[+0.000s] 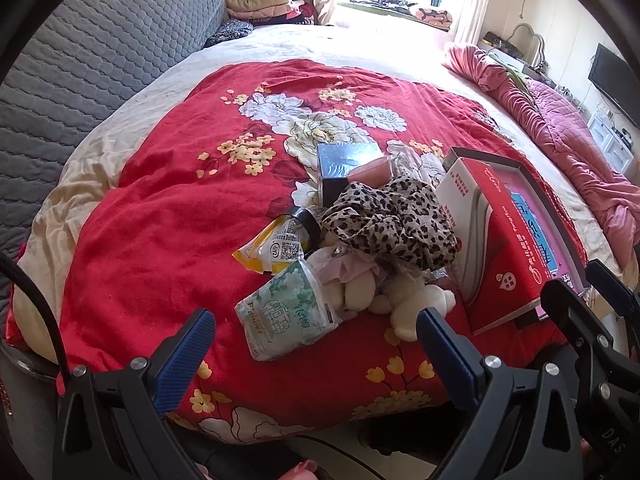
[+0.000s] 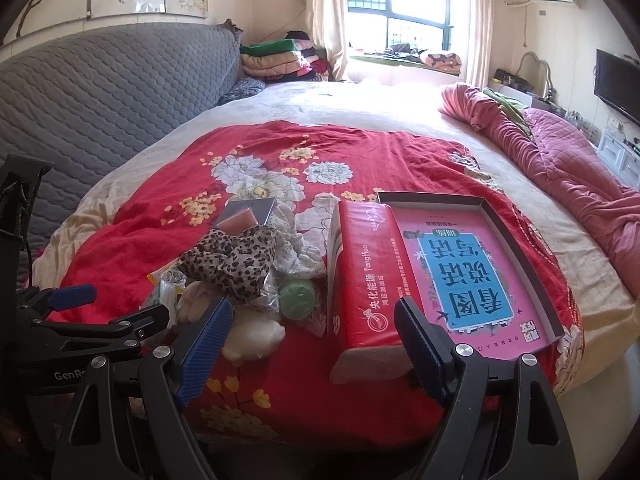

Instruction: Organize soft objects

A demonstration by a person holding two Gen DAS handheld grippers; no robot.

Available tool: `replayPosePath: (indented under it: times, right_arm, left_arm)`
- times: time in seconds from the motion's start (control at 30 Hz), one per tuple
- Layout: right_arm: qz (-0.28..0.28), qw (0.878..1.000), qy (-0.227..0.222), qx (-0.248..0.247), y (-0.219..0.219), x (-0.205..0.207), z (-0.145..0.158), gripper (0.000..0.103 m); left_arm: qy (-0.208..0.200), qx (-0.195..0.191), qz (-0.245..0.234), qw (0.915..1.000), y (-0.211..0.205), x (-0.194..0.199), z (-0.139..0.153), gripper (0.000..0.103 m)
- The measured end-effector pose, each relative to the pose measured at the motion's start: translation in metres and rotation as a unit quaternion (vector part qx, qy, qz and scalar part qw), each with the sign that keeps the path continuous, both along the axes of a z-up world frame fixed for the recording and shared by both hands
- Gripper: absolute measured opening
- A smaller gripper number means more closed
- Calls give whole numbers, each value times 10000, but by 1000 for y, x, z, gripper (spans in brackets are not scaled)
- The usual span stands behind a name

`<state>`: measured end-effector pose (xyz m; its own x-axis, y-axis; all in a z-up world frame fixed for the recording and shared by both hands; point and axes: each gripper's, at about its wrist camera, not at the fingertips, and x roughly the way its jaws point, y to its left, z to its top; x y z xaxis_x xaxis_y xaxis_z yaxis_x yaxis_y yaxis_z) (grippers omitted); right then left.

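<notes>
A: Two grippers are hovering over the near edge of the bed, and neither is carrying anything. The left gripper [image 1: 316, 334] is standing wide apart just in front of a tissue pack [image 1: 286, 314]; the right gripper [image 2: 314, 326] is spread wide too, near the end of a red box [image 2: 362, 280].

B: Where are the soft things sitting?

A: They are lying heaped on the red floral quilt [image 1: 160, 216]. A leopard-print scarf [image 1: 394, 222] is draping over the top of the pile, and a white plush toy [image 1: 404, 300] is lying under it, touching the tissue pack. A yellow snack bag [image 1: 272, 250] is resting just beside them.

B: And the box?

A: It is sitting to the right of the heap, against a tray [image 2: 516, 240] that is holding a pink book [image 2: 464, 276].
</notes>
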<state>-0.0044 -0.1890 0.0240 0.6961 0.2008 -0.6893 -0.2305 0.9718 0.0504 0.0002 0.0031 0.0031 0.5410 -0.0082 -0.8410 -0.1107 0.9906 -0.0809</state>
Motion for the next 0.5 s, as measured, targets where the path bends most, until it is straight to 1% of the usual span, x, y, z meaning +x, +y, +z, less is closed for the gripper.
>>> replayPosePath:
  times: [0.5]
  right_arm:
    - [-22,10000,-32,-1,0,0,1,84]
  left_arm:
    - [40,12,-15,10000,-1,0,-1,101]
